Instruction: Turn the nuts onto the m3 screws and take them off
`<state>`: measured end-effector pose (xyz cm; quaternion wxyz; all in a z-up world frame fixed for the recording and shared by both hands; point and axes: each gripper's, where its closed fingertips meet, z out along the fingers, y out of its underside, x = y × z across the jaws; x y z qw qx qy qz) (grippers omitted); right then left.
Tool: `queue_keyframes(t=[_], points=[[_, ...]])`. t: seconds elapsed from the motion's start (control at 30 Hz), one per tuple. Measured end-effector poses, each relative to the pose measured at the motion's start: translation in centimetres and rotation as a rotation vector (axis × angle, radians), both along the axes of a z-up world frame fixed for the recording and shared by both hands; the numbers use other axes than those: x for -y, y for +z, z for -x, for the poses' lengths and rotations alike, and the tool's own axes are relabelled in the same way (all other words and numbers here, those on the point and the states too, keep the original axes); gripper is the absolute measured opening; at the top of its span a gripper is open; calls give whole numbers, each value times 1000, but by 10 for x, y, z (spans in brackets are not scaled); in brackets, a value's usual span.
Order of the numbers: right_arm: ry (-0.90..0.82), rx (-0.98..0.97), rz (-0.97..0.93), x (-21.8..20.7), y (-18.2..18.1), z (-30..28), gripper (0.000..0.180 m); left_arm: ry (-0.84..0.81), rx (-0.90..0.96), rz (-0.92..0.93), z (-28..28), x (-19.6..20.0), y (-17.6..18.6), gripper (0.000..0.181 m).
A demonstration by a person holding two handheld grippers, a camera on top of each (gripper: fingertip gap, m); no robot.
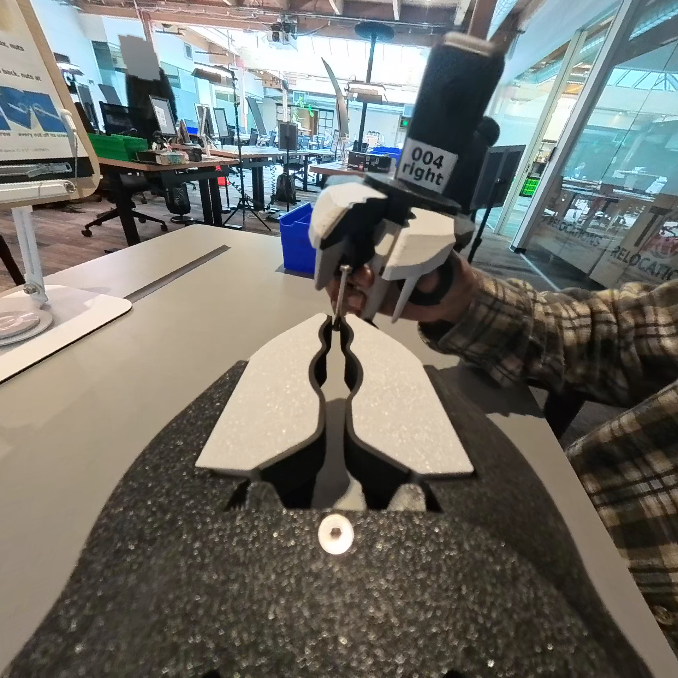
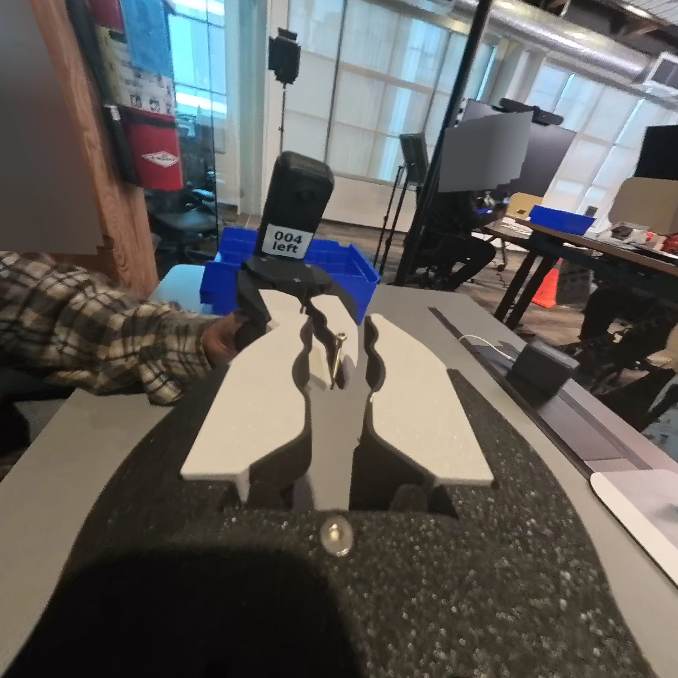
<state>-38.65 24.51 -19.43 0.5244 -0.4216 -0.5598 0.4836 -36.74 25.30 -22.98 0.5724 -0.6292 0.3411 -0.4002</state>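
A thin metal screw (image 1: 340, 297) stands tilted above the grey table (image 1: 110, 403). My left gripper (image 1: 335, 324) is shut on its lower end, with the head pointing up. I cannot make out a nut on it. My right gripper (image 1: 361, 299) faces the left one and is open, and one of its fingers (image 1: 324, 264) is right beside the screw head. In the right wrist view the screw (image 2: 338, 354) sits between the open right gripper (image 2: 339, 323) fingers, held from beyond by the left gripper (image 2: 332, 381). A hand in a plaid sleeve holds each gripper.
A blue bin (image 1: 297, 242) stands at the table's far edge and also shows in the right wrist view (image 2: 352, 271). A white stand base (image 1: 62, 315) with a sign board is at the left. A small black box (image 2: 539, 370) sits by a slot in the table. The tips of both grippers are at nearly the same place.
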Motion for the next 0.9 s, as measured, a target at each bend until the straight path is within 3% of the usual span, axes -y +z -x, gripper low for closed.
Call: queue_keyframes(t=[0.2,0.9], points=[[76,46,6,-1,-1,-3,14,-4,6,-8,0,1,2,3],[94,99,-7,-2,-4,2,5,-1,-26,-11,-1,1,-2,4]])
